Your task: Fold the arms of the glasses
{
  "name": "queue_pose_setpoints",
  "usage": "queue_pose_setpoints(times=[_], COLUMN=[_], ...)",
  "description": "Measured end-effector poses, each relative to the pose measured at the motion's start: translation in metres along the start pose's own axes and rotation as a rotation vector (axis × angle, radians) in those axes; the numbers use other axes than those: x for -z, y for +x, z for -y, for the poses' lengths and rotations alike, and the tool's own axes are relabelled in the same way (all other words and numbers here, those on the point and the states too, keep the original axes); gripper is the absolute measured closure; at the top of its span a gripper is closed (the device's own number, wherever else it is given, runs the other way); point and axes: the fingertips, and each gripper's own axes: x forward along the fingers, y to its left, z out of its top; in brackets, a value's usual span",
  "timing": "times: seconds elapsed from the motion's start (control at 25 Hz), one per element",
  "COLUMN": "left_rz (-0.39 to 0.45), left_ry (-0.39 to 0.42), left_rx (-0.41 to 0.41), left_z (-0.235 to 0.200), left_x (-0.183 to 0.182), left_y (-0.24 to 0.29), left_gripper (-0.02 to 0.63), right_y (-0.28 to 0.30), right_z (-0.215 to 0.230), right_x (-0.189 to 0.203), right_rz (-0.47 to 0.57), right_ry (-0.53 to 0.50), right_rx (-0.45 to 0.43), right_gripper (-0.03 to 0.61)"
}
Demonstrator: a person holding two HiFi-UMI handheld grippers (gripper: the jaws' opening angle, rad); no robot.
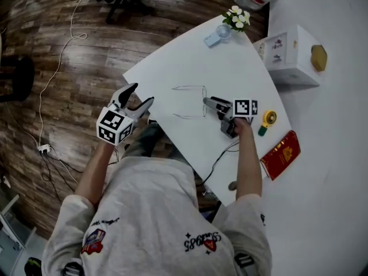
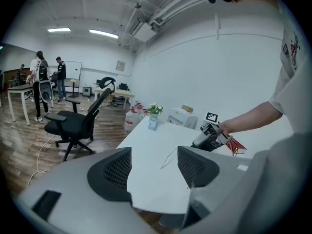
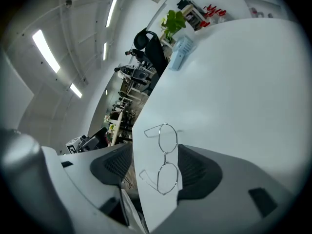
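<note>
A: Right gripper [image 1: 209, 103], state?

B: Released. Its jaws are spread. In the right gripper view the wire-rimmed glasses [image 3: 165, 161] stand with their front in the gap, one lens above the other between the two pads. Whether either pad touches the frame: cannot tell.

A: Position of the glasses?

B: They are on the white table [image 1: 230, 68], near the edge on the person's side. The head view shows both arms unfolded. They run roughly parallel, away from the right gripper and toward the table's left edge.

A: Left gripper [image 1: 142, 94]?

B: Also released, with its jaws wide and nothing between them. It is held off the table, over the wood floor [image 1: 57, 50] just beside the table's edge, and points toward the glasses. It is apart from them. The left gripper view shows the table edge through the gap, with the glasses lying farther in.

A: Other items logged?

B: Just right of the right gripper's marker cube [image 1: 245, 107] lies a small yellow ring-shaped item [image 1: 268, 118]. A red booklet [image 1: 280, 154] lies nearer the person. A white box [image 1: 290, 56] sits farther back with a gold-coloured piece [image 1: 318, 57] on top. White flowers [image 1: 237, 17] stand at the far corner. A black cable [image 1: 221, 154] runs from the right gripper off the near edge. A black office chair [image 2: 78, 123] stands on the floor in the left gripper view.
</note>
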Motion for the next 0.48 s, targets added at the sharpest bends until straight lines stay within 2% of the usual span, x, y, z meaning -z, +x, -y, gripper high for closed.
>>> queue_pose_setpoints(times=[0.2, 0.48], left_rz=[-0.007, -0.013], left_ry=[-0.017, -0.030], left_rx=[-0.023, -0.034], left_z=[-0.009, -0.018], left_x=[0.008, 0.012], left_y=[-0.004, -0.005], left_gripper=[0.321, 0.322], right_y=[0.015, 0.022], right_z=[0.009, 0.019], right_x=[0.011, 0.009], right_rz=[-0.116, -0.139], right_ry=[0.013, 0.123], right_rx=[-0.022, -0.043], right_gripper=[0.314, 0.365])
